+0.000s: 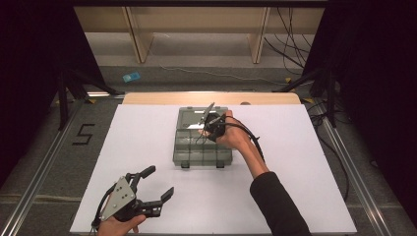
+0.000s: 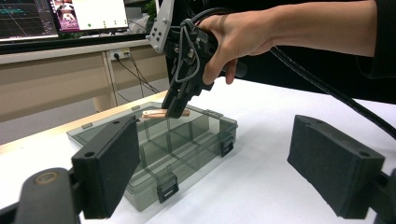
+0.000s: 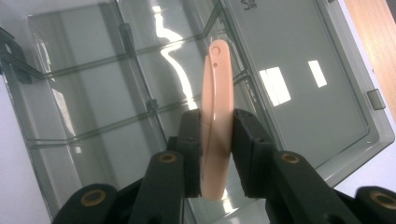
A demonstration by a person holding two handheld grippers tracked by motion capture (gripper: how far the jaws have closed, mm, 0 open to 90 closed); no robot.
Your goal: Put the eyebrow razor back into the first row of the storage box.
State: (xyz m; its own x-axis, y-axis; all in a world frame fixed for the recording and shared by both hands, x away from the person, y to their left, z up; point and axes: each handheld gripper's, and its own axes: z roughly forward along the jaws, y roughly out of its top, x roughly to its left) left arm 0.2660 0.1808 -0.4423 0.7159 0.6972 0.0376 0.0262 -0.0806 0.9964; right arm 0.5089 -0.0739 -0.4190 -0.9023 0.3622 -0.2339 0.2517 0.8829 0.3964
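Holding a pink strip above an open organiser box

The left claw (image 1: 156,186) is kept spread and empty on the white counter (image 1: 295,162); farther right, the pink strip (image 3: 215,121) is pinched between the right claw's (image 3: 217,156) pads, held above the grey compartment box (image 1: 189,156).

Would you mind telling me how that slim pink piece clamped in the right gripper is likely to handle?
The pink piece looks thin and flat, so probably light and unlikely to roll. Its glossy surface hints it could slip, though the right gripper pinches it across its narrow width. It juts out straight, suggesting stiffness.
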